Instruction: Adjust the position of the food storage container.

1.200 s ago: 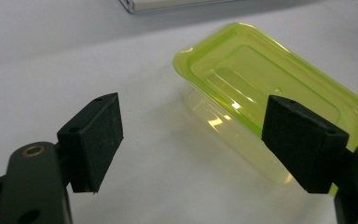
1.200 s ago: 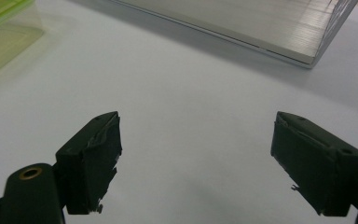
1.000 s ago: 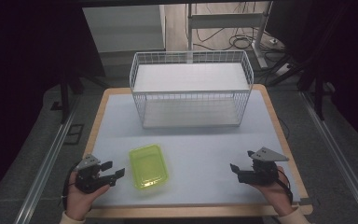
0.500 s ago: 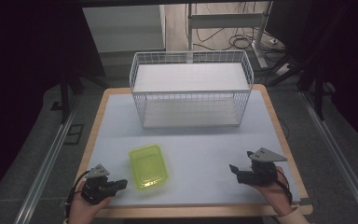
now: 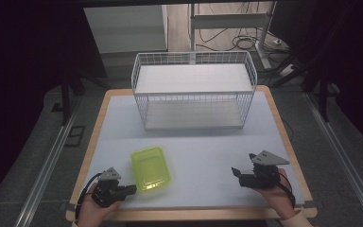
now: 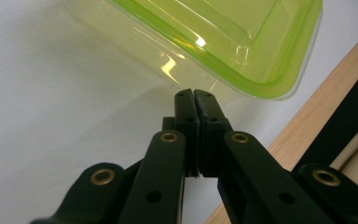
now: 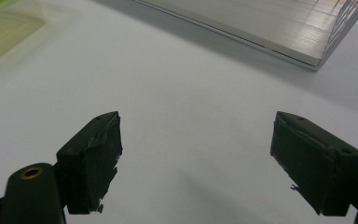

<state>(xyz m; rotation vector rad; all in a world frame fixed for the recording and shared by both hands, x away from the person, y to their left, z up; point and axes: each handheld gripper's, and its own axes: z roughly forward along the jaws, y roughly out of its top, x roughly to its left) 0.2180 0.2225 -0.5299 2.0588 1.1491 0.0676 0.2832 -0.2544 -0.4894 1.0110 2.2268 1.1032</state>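
Note:
A translucent yellow-green plastic container [image 5: 151, 168] lies empty on the white table at the front left. My left gripper [image 5: 131, 189] is just in front of its near corner, jaws shut together with nothing between them. In the left gripper view the closed tips of the left gripper [image 6: 195, 93] point at the container [image 6: 214, 37], just under its rim; I cannot tell whether they touch it. My right gripper [image 5: 236, 172] rests at the front right, well apart from the container. In its own view the right gripper [image 7: 196, 126] stands wide open over bare table.
A white wire basket [image 5: 194, 97] stands at the back middle of the table, and its corner [image 7: 261, 28] shows in the right gripper view. The table's wooden front edge [image 6: 307, 121] runs close behind my left gripper.
My left gripper's jaws have closed from open to shut, and the hand has shifted toward the front edge and the container's near corner. The right gripper and the container have stayed put.

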